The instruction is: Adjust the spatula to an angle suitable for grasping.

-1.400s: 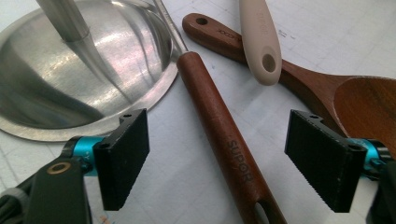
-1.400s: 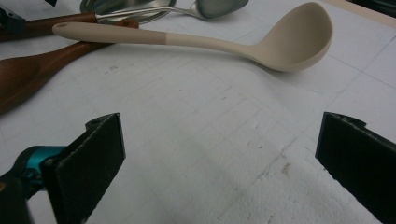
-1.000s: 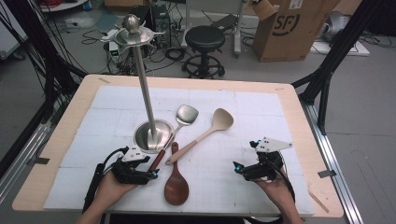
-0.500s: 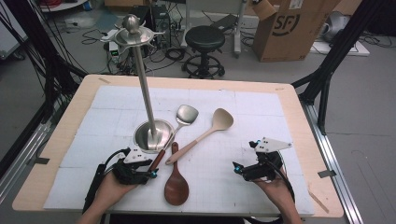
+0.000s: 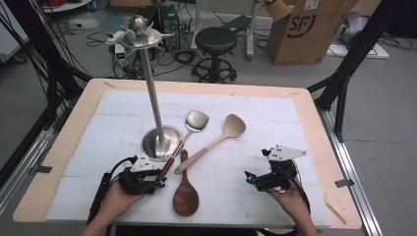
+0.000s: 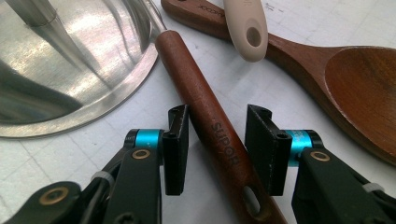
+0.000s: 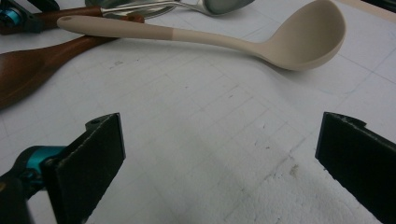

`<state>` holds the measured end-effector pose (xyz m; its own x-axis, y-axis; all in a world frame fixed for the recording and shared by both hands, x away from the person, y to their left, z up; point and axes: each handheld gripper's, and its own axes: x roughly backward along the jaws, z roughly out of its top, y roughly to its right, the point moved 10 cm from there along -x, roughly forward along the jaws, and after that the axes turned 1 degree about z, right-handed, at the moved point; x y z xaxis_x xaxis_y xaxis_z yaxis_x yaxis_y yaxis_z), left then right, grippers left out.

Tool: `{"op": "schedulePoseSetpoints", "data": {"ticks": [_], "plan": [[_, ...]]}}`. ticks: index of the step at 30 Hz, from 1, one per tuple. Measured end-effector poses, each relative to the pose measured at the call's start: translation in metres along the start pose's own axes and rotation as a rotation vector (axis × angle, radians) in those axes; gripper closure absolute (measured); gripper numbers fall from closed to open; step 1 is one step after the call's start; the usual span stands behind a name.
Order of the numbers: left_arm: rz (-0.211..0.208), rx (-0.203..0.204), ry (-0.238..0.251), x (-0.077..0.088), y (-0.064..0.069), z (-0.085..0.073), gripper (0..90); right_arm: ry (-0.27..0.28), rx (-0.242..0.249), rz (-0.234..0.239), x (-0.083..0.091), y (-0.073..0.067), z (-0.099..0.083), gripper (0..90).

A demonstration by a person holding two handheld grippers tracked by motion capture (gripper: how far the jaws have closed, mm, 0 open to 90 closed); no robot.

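A steel spatula (image 5: 196, 119) with a brown wooden handle (image 6: 210, 126) lies against the round base (image 5: 160, 142) of a tall steel stand. My left gripper (image 5: 160, 183) straddles that handle low down. Its jaws have just been closing, and a thin gap remains beside the right pad (image 6: 261, 149). A beige ladle (image 5: 233, 125) rests across a dark wooden spoon (image 5: 186, 196). My right gripper (image 5: 250, 177) stands open over bare mat at the front right. Nothing is between its wide-set jaws (image 7: 219, 154), and the beige ladle (image 7: 299, 37) lies beyond them.
The stand's pole (image 5: 150, 83) rises high from the base and carries a hooked cap. A white gridded mat (image 5: 275, 118) covers the wooden table. A stool (image 5: 215, 42) and a cardboard box (image 5: 307, 29) stand on the floor behind.
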<state>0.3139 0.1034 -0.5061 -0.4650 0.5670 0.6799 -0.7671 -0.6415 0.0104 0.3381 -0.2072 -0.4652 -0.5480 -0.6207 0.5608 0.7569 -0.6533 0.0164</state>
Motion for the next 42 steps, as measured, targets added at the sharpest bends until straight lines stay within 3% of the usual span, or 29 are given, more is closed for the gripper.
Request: {"op": "schedulePoseSetpoints", "data": {"ticks": [11, 16, 22, 42], "plan": [[0.005, 0.009, 0.004, 0.0021, -0.0015, 0.0008, 63.6, -0.001, 0.002, 0.005, -0.0008, -0.0011, -0.0001, 0.2], [0.006, 0.012, -0.018, -0.0017, -0.0004, -0.0024, 60.2, -0.004, 0.007, 0.001, -0.0015, -0.0012, -0.0003, 0.3], [0.014, 0.005, -0.012, -0.0019, -0.0002, -0.0022, 58.8, -0.003, 0.007, 0.001, -0.0011, -0.0008, -0.0003, 0.2], [0.061, 0.037, -0.011, 0.0041, -0.0095, -0.0021, 66.6, -0.009, 0.018, 0.002, -0.0025, -0.0018, -0.0007, 0.3]]}}
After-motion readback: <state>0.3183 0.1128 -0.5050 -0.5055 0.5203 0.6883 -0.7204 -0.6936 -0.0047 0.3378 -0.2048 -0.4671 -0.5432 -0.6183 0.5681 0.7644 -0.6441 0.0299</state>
